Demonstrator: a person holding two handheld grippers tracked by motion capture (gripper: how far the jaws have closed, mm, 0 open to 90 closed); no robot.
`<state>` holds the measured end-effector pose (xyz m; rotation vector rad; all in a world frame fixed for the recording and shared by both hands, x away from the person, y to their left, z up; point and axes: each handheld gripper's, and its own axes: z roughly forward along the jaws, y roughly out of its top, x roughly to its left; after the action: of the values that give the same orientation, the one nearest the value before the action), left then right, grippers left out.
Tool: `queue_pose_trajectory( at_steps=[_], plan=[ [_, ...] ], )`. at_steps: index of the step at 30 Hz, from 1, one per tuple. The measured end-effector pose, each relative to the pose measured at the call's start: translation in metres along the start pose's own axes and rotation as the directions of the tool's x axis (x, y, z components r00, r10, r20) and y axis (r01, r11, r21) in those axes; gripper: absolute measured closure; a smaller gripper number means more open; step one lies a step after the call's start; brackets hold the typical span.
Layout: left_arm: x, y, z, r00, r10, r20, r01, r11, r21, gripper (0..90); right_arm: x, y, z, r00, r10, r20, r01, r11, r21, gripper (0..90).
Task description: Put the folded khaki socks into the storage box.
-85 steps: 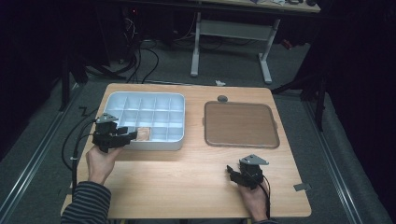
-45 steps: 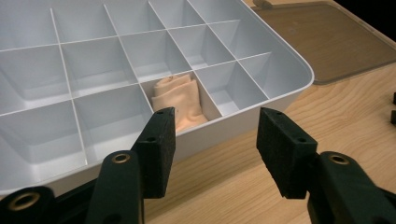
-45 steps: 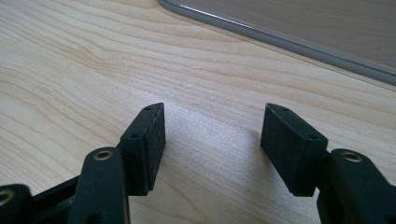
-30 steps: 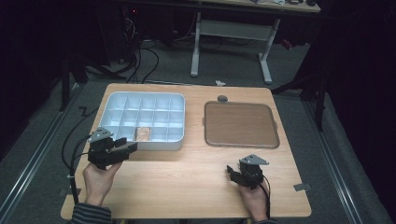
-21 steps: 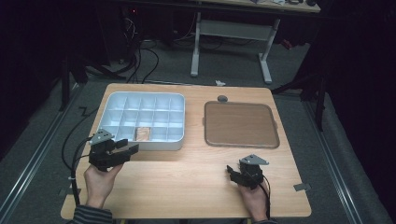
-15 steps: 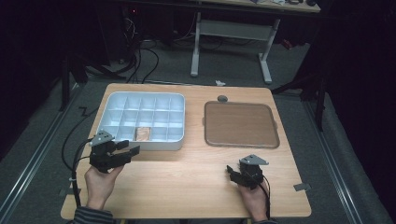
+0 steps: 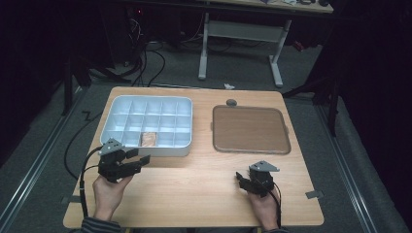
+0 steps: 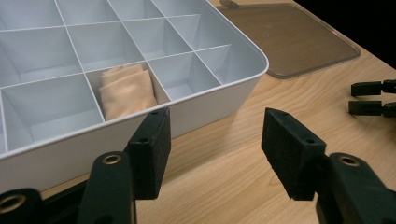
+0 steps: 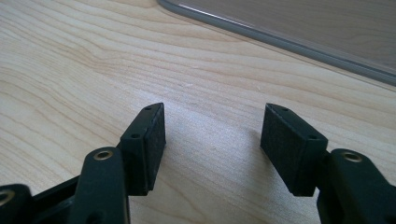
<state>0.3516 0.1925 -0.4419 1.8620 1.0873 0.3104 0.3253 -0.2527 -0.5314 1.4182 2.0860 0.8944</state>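
Observation:
A white compartment tray (image 7: 114, 108) stands on the left half of the wooden table. A folded peach cloth (image 7: 149, 139) lies in one cell of its front row. My left gripper (image 7: 140, 162) is open just in front of the tray's near wall and holds nothing. In the left gripper view, its pads (image 8: 152, 149) stand wide apart before the tray wall (image 8: 224, 88), with the cloth (image 8: 126, 91) beyond. My right gripper (image 7: 241, 180) rests open near the front right. Bare wood lies between its pads (image 9: 149, 140).
A flat brown lid (image 7: 250, 128) lies right of the tray; its edge (image 9: 280, 39) crosses the right gripper view. A small dark round piece (image 7: 231, 102) sits behind it. A grey tab (image 7: 314, 194) lies by the table's right front edge. Cables trail from both grippers.
The left gripper has drawn back from the tray's front wall toward the near edge, leaving the cloth in its cell. The right gripper has not moved.

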Motion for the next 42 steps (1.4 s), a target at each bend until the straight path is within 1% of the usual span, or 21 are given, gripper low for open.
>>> queue_pose_trajectory(
  at_steps=[11, 19, 20, 23, 28, 35, 38, 39, 42],
  plan=[
    [-0.01, -0.004, 0.003, 0.9997, 0.013, 0.02, -0.014, 0.9999, 0.003, 43.3, 0.0, 0.0, 0.0, 1.0, 0.0, 0.001, 0.0, 1.0, 0.0, 40.3],
    [-0.016, -0.003, 0.007, 0.999, 0.026, 0.036, -0.027, 0.9996, 0.011, 42.8, 0.0, 0.0, 0.0, 1.0, 0.0, 0.001, 0.0, 1.0, 0.0, 40.3],
    [-0.019, -0.002, 0.009, 0.9987, 0.034, 0.037, -0.035, 0.9992, 0.019, 42.6, 0.0, 0.0, 0.0, 1.0, 0.0, 0.0, 0.0, 1.0, 0.0, 40.3],
    [-0.022, 0.0, 0.013, 0.9978, 0.045, 0.049, -0.046, 0.9986, 0.026, 42.4, 0.0, 0.0, 0.0, 1.0, -0.001, 0.001, 0.001, 1.0, 0.0, 40.3],
    [-0.026, -0.002, 0.017, 0.9971, 0.047, 0.059, -0.049, 0.9984, 0.028, 42.3, 0.0, 0.0, 0.0, 1.0, -0.001, 0.001, 0.001, 1.0, 0.0, 40.3],
    [-0.026, -0.007, 0.023, 0.9977, 0.036, 0.058, -0.039, 0.9984, 0.042, 42.0, 0.0, 0.0, 0.0, 1.0, -0.002, 0.002, 0.002, 1.0, 0.0, 40.3],
    [-0.027, -0.009, 0.026, 0.998, 0.044, 0.046, -0.047, 0.9974, 0.054, 41.8, 0.0, 0.0, 0.0, 1.0, -0.002, 0.002, 0.002, 1.0, 0.0, 40.3],
    [-0.028, -0.01, 0.026, 0.9978, 0.054, 0.04, -0.056, 0.9965, 0.061, 42.0, 0.0, 0.0, 0.0, 1.0, -0.002, 0.002, 0.002, 1.0, 0.0, 40.3],
    [-0.031, -0.012, 0.027, 0.9969, 0.067, 0.043, -0.069, 0.9953, 0.068, 42.6, 0.0, 0.0, 0.0, 1.0, -0.002, 0.003, 0.002, 1.0, 0.001, 40.3]
  ],
)
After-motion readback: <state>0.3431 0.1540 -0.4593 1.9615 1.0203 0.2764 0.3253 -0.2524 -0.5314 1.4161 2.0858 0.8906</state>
